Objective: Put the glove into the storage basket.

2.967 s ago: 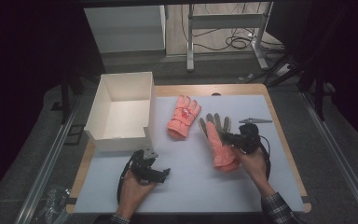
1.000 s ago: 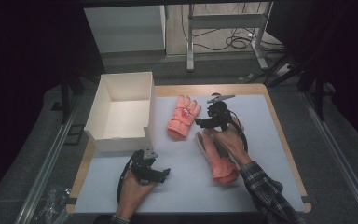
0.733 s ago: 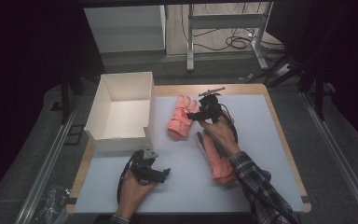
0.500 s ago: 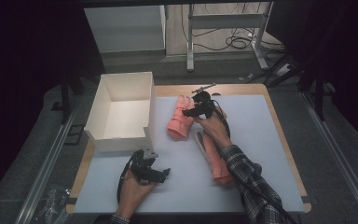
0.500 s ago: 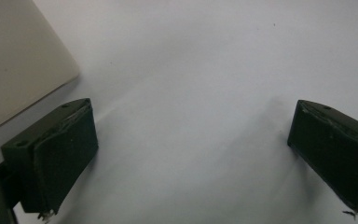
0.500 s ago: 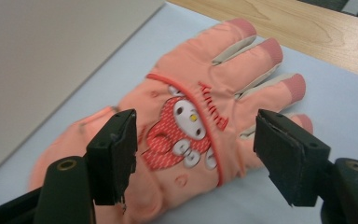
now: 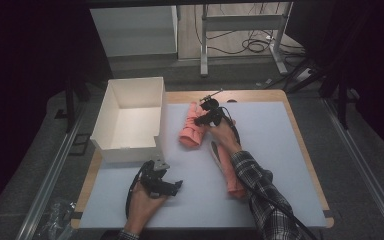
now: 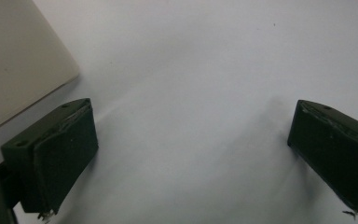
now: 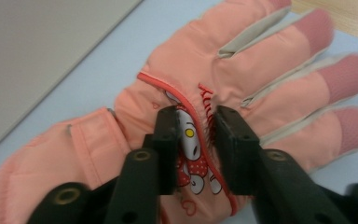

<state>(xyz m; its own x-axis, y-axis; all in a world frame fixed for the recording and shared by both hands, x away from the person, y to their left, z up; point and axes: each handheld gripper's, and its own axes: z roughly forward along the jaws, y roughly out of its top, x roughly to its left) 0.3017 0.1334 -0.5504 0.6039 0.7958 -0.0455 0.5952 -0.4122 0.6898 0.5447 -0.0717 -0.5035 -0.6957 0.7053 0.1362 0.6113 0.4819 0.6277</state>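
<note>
Pink glove (image 7: 192, 126) — lies flat on the pale mat (image 7: 280, 150) that covers the bench, toward the far edge and about midway along it, just beside the white box (image 7: 130, 120). In the right gripper view the same glove (image 9: 261, 70) shows its back: a cartoon print with a red piped seam, grey strips between the fingers, and the cuff toward the lower left of that view.

Right gripper (image 7: 207, 114) — held out over the pink glove from the person's right hand (image 7: 225, 131), whose plaid sleeve (image 7: 262, 200) runs back to the near edge. Its jaws have just been closing and now pinch a fold of the glove's back fabric between them, over the cartoon print; the pads press on the cloth from both sides (image 9: 196, 149).

Second glove (image 7: 227, 170) — also pink, lies lengthwise on the mat nearer the person, partly under the right forearm and apart from the first.

Left gripper (image 7: 166, 186) — held in the left hand (image 7: 142, 202) close to the near edge, left of centre, just in front of the white box. Its jaws stand wide apart with only bare mat between them (image 8: 191, 154); a corner of the box wall (image 8: 18, 60) sits at the upper left of the left gripper view.

White box — open-topped, at the bench's far left corner.
</note>
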